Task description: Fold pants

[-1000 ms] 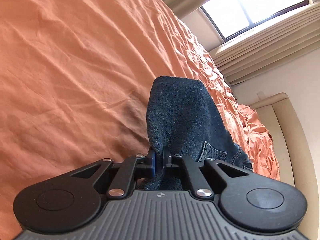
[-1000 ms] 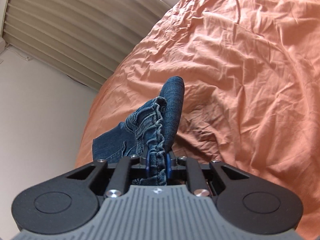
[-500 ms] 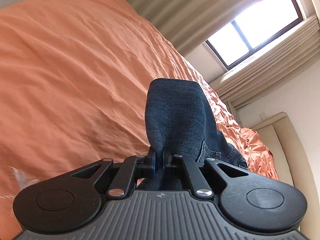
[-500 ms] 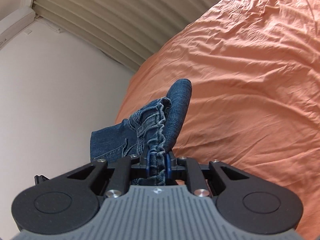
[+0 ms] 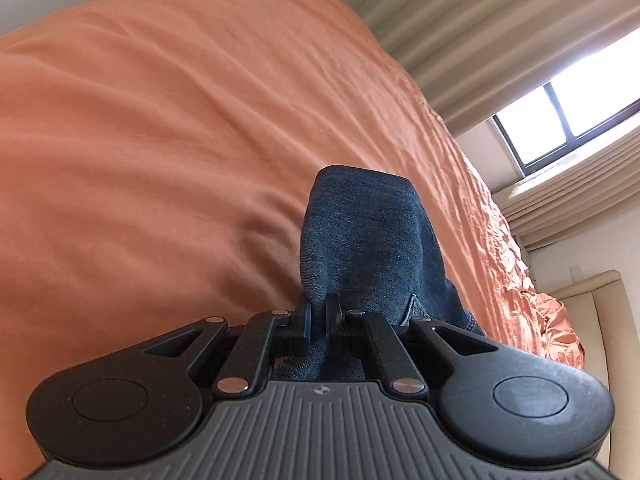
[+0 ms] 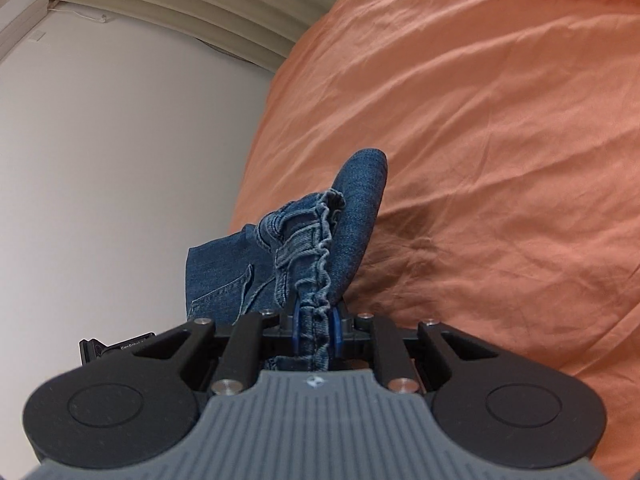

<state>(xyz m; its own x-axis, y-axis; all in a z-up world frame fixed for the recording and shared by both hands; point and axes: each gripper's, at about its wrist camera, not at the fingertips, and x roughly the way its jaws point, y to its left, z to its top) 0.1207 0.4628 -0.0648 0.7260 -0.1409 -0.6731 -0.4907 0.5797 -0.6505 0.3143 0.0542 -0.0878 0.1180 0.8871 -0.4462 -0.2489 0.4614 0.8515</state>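
Note:
The blue denim pants (image 5: pixel 368 236) hang folded over and lifted above the orange bed. My left gripper (image 5: pixel 318 312) is shut on a fold of plain denim, with a back pocket showing to its right. My right gripper (image 6: pixel 316 320) is shut on the gathered waistband edge of the same pants (image 6: pixel 320 236); a pocket panel hangs to the left. The rest of the pants is hidden behind the gripper bodies.
The orange bedsheet (image 5: pixel 160 140) fills most of both views. Beige curtains (image 5: pixel 480 20) and a bright window (image 5: pixel 580 108) lie beyond the bed. A cream headboard (image 5: pixel 600 320) stands at right. A white wall (image 6: pixel 120 160) is left in the right wrist view.
Both grippers have risen and tilted with the pants still held; more curtain, wall and bed edge show now. The grips have not changed.

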